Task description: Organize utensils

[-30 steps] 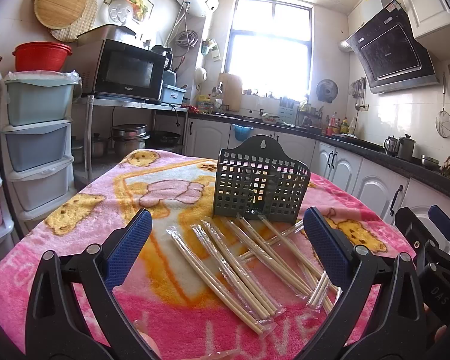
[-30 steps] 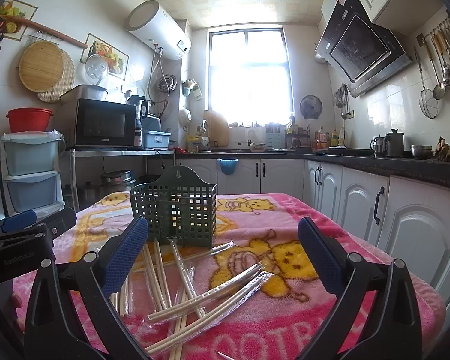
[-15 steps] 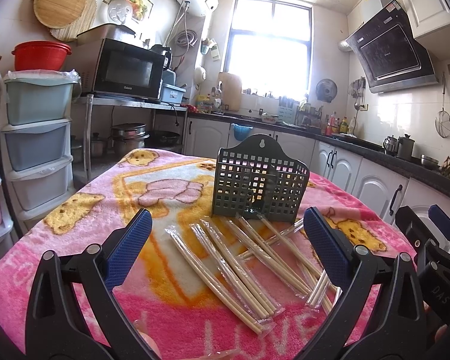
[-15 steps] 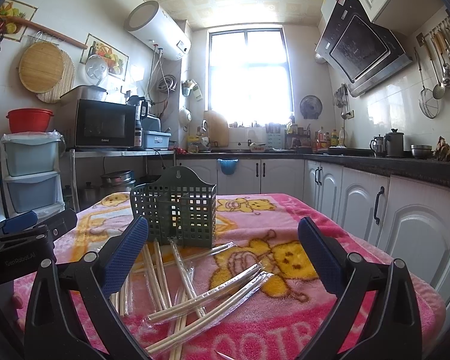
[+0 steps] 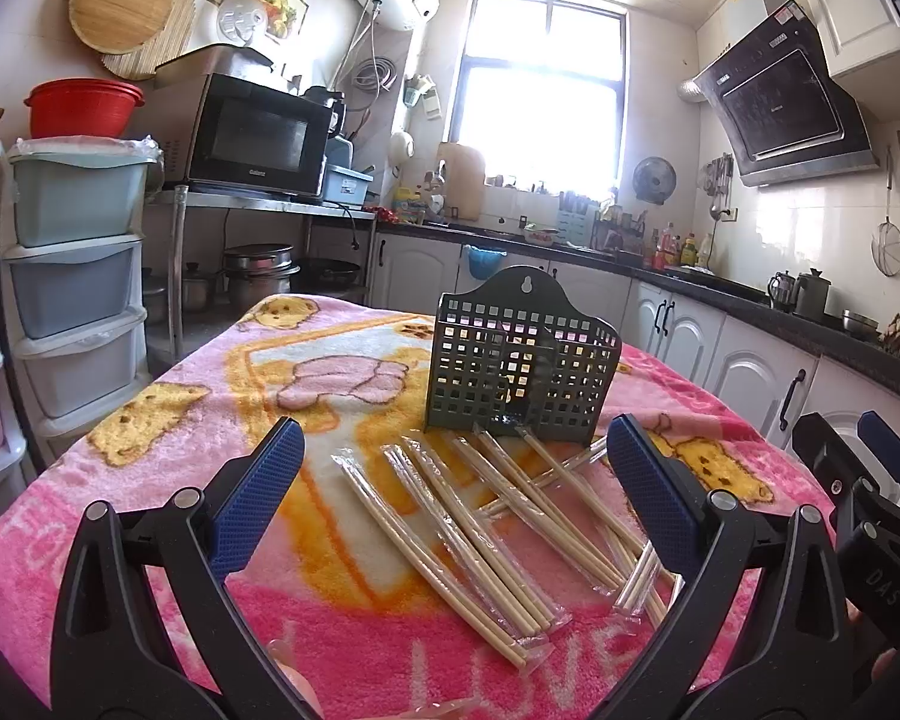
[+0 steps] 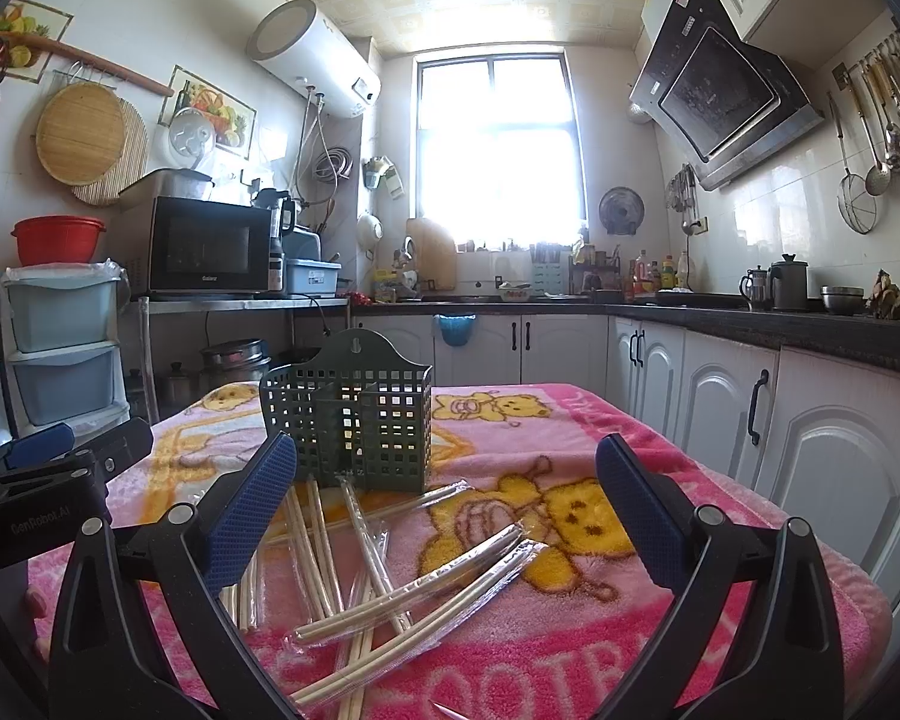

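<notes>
A dark green perforated utensil holder (image 5: 519,360) stands upright on the pink blanket-covered table (image 5: 168,420); it also shows in the right wrist view (image 6: 354,420). Several pairs of wooden chopsticks in clear wrappers (image 5: 480,522) lie scattered in front of it, also seen in the right wrist view (image 6: 414,576). My left gripper (image 5: 450,498) is open and empty, hovering above the chopsticks. My right gripper (image 6: 444,504) is open and empty, also above the chopsticks. Each gripper shows at the edge of the other's view.
Stacked plastic drawers (image 5: 72,276) stand left of the table. A microwave (image 5: 252,138) sits on a metal shelf behind. White kitchen cabinets (image 6: 750,408) and a dark counter run along the right. The table's right edge (image 6: 858,576) is close to the cabinets.
</notes>
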`<state>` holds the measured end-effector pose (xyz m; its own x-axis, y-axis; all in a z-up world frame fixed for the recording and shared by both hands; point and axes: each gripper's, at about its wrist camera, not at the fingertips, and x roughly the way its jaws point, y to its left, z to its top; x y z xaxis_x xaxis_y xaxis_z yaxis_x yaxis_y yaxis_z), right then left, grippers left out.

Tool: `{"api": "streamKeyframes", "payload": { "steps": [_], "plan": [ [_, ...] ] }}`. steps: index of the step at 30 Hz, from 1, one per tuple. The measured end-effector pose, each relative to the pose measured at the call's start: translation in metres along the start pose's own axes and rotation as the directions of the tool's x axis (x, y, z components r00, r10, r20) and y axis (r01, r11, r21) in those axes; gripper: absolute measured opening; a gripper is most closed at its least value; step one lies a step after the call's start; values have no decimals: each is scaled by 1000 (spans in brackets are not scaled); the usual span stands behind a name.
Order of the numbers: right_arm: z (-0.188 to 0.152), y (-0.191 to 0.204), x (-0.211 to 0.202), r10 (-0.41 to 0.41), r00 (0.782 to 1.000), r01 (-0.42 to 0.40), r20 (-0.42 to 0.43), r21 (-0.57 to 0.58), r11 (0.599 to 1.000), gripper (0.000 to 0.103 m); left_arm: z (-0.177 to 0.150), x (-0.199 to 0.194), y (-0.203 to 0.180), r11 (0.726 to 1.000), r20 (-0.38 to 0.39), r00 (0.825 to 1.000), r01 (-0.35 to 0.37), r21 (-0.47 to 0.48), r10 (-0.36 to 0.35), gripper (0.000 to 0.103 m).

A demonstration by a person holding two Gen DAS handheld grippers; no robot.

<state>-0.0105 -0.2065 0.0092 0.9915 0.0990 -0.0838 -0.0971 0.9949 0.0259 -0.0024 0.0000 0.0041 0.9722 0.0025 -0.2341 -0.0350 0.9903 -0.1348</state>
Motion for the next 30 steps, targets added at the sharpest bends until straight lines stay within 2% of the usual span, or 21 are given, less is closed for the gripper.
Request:
{"api": "streamKeyframes", "payload": {
  "steps": [8,16,30],
  "plan": [
    [2,2,-1,-1,1000,1,-3,-3,1000,97,-1,1,1,1000,0,1000,0,-1,0,93],
    [-13,0,5,10,1000,-10,-17,3,1000,97,-5,5,2,1000,-9,1000,-14,14,14,93],
    [-3,-2,22,37,997,-37,-61,-4,999,97,3,10,11,999,-24,999,-40,0,40,93]
  ]
}}
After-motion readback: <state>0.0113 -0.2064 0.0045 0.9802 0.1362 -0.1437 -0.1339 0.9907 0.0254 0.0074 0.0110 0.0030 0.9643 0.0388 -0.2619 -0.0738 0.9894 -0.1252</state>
